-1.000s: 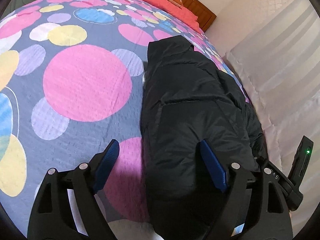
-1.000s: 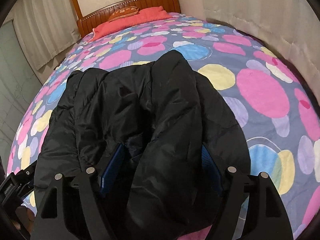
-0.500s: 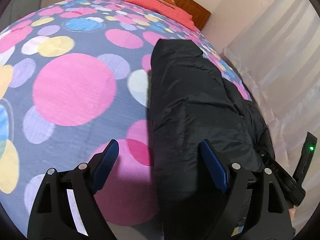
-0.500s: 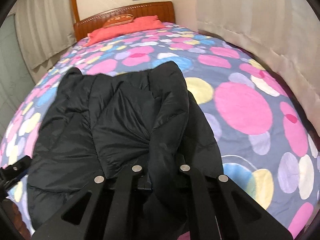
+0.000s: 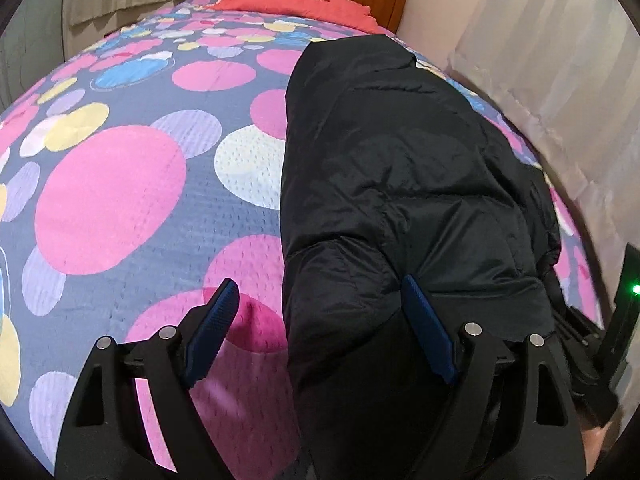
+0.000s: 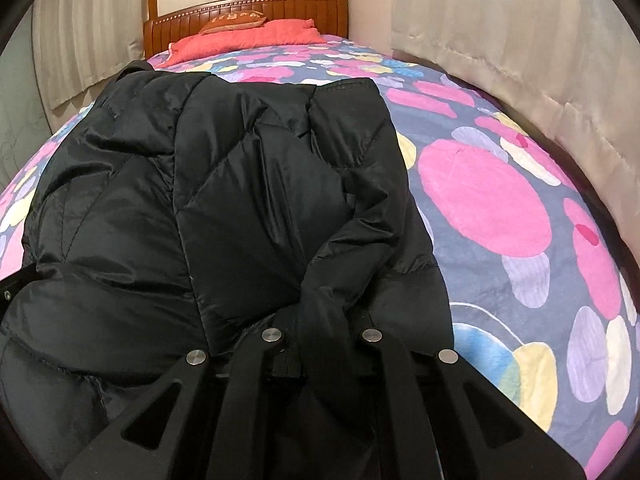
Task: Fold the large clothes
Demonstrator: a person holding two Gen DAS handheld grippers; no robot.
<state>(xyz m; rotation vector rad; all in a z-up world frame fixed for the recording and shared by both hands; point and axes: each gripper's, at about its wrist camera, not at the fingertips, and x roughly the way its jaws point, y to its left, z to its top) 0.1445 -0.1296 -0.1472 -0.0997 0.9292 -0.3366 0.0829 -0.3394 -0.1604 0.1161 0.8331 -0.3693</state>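
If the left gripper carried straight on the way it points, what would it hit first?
Most likely the black jacket: its left edge already lies between the open fingers of the left gripper, with the dotted bedspread under the other half. Depth is unclear, so the height above it is uncertain.

Right gripper point(image 6: 322, 344) fingertips buried under a fold of the black jacket point(image 6: 248, 208), jacket hem cut off at 6 o'clock, lettering on the orange cushion point(image 6: 234, 20) too small to be read.
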